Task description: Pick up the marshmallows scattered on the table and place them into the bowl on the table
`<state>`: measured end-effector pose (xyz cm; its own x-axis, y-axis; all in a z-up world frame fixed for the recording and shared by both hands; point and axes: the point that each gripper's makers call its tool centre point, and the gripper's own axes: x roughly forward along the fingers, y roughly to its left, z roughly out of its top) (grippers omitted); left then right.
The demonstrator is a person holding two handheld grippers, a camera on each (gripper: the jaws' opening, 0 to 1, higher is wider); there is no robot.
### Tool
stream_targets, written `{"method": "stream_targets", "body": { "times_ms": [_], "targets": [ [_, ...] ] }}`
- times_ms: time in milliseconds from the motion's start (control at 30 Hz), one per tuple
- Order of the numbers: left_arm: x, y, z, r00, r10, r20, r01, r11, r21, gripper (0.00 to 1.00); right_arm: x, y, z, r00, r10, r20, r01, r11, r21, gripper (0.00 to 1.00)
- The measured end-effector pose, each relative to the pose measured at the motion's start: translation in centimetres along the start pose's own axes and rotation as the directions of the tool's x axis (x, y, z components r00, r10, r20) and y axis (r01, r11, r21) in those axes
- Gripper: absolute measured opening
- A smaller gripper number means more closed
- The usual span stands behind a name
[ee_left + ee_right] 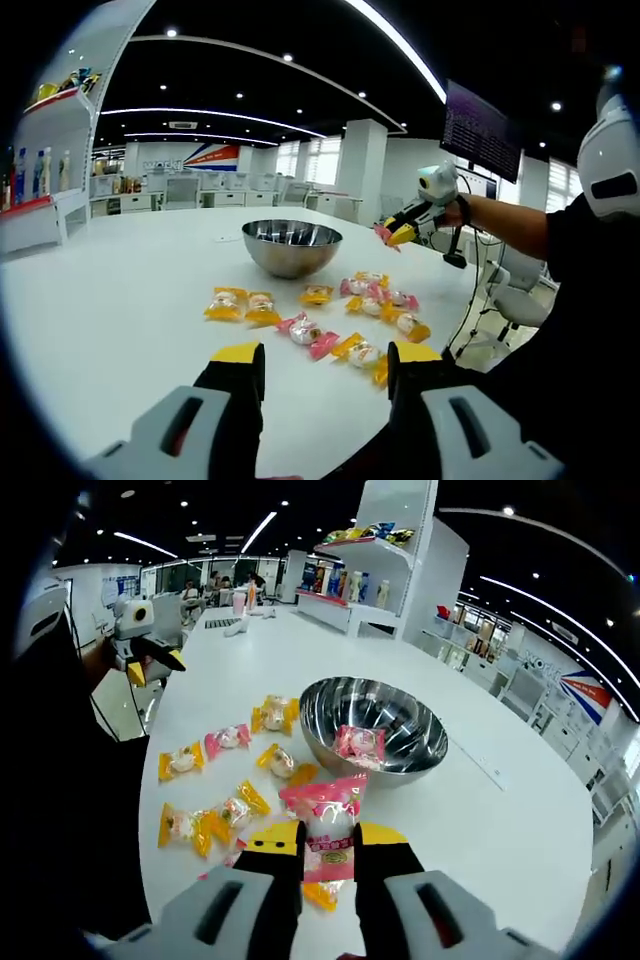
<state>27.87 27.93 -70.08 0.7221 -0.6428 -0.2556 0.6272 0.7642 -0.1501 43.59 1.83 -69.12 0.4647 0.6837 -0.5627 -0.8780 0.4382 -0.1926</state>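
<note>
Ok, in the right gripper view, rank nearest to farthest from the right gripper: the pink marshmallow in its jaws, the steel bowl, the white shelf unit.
1. Pink marshmallow, clamped in the right gripper.
2. Steel bowl, just ahead, slightly right, one pink marshmallow inside.
3. White shelf unit, beyond the table's far edge.

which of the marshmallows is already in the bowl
The pink-wrapped marshmallow lying inside the steel bowl. The others sit on the table, and one pink one is held in the right tongs.

Wrapped marshmallows point(330, 315) scattered beside steel bowl point(292, 246), perhaps one inside
</note>
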Motion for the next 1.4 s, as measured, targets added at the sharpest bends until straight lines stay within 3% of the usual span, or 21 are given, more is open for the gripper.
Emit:
{"method": "stream_targets", "body": {
  "times_ms": [500, 833, 933, 1400],
  "targets": [
    [0.4, -0.3, -0.2, 1.0, -0.017, -0.003, 0.017, 1.0, -0.001, 0.5, 2.9, -3.4, 4.7, 0.989, -0.103, 0.106, 0.091, 0.99, 0.109, 0.2],
    [0.4, -0.5, -0.1, 1.0, -0.021, 0.0, 0.021, 1.0, -0.003, 0.49, 5.8, -5.2, 7.3, 0.975, -0.148, 0.165, 0.113, 0.973, 0.201, 0.2],
    [0.3, -0.5, -0.4, 1.0, -0.02, -0.003, 0.02, 1.0, -0.005, 0.49, 6.5, -6.3, 7.8, 0.966, -0.183, 0.181, 0.132, 0.957, 0.26, 0.2],
    [0.2, -0.7, -0.3, 1.0, -0.025, 0.006, 0.025, 1.0, -0.006, 0.48, 9.4, -8.7, 7.6, 0.954, -0.25, 0.167, 0.18, 0.92, 0.349, 0.2]
  ]
}}
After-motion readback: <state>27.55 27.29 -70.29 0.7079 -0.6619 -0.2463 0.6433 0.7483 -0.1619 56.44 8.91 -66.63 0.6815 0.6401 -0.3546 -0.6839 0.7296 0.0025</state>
